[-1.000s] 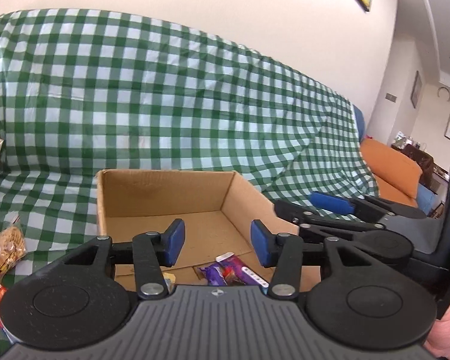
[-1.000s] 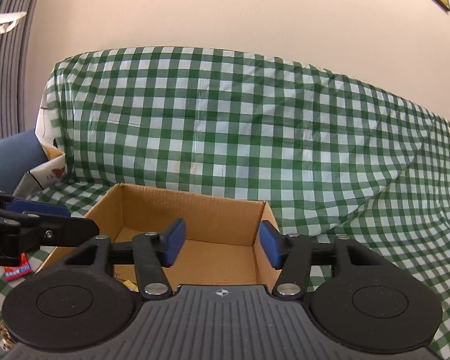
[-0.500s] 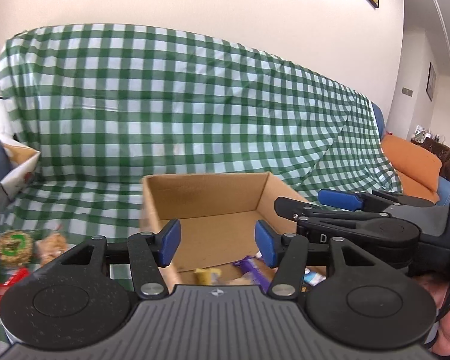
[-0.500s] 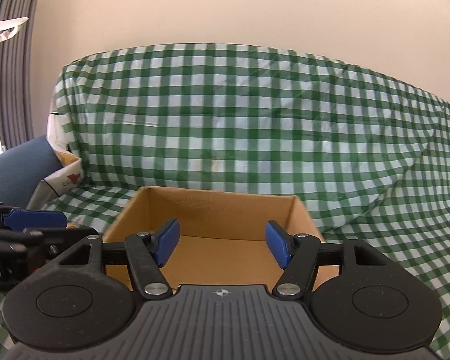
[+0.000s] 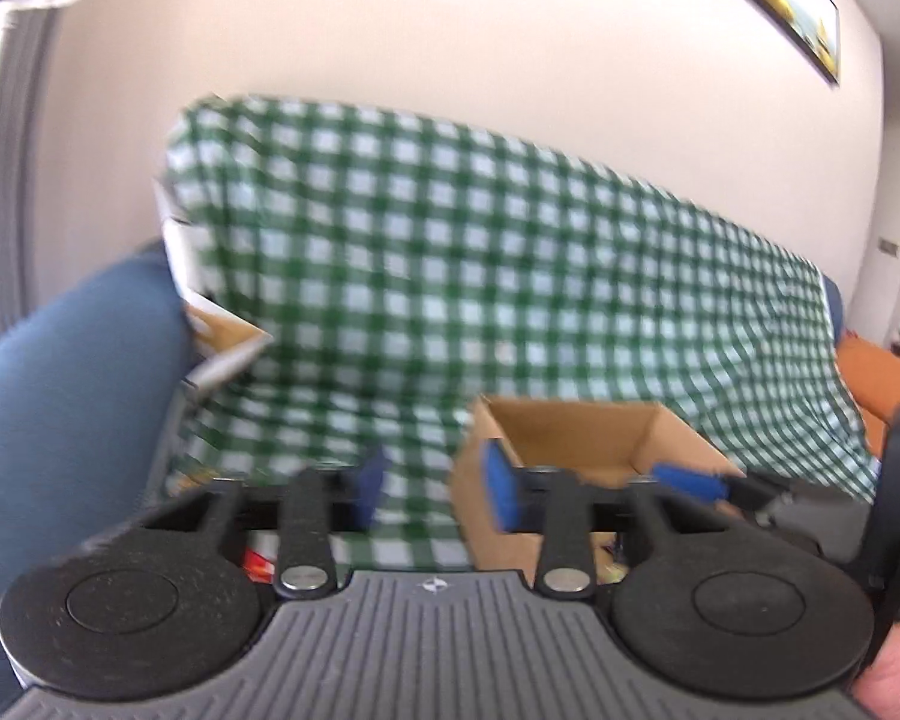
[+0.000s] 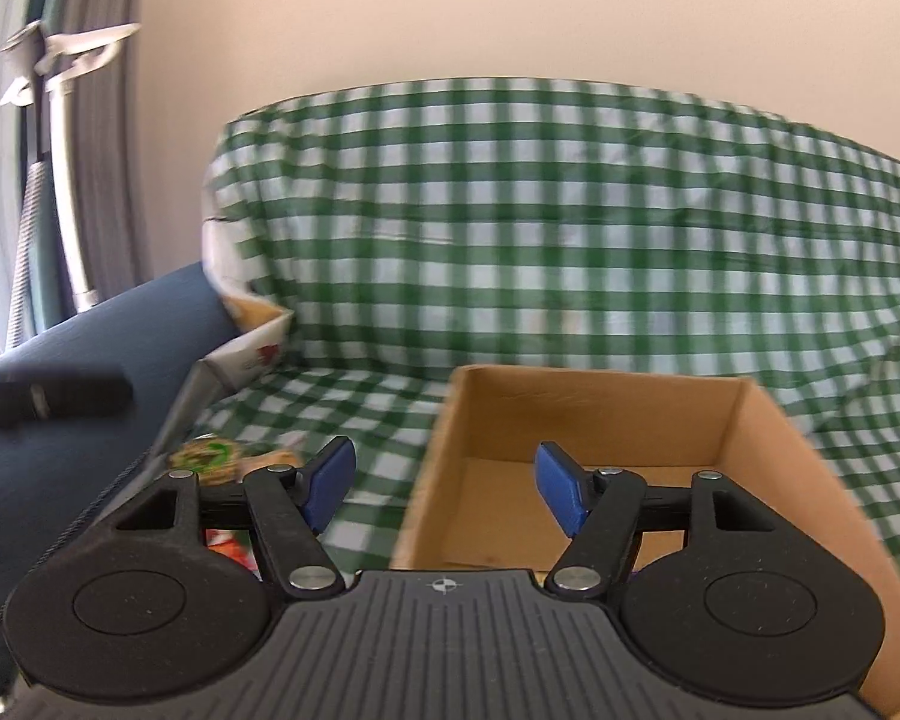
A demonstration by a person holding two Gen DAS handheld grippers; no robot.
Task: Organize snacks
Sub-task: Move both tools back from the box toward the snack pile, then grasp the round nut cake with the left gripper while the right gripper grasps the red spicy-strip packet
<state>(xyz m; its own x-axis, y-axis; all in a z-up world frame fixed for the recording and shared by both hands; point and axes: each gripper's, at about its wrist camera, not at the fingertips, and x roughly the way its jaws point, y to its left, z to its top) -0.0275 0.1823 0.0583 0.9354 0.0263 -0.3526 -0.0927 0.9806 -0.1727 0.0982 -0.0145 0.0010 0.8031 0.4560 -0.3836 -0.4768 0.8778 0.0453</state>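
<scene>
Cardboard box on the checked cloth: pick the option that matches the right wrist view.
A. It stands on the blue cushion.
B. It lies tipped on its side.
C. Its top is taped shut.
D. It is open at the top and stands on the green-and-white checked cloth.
D: the cardboard box shows its bare brown inner walls and floor from above, with the checked cloth under and behind it.

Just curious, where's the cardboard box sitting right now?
The cardboard box sits open on the green checked cloth, right of centre in both wrist views.
</scene>
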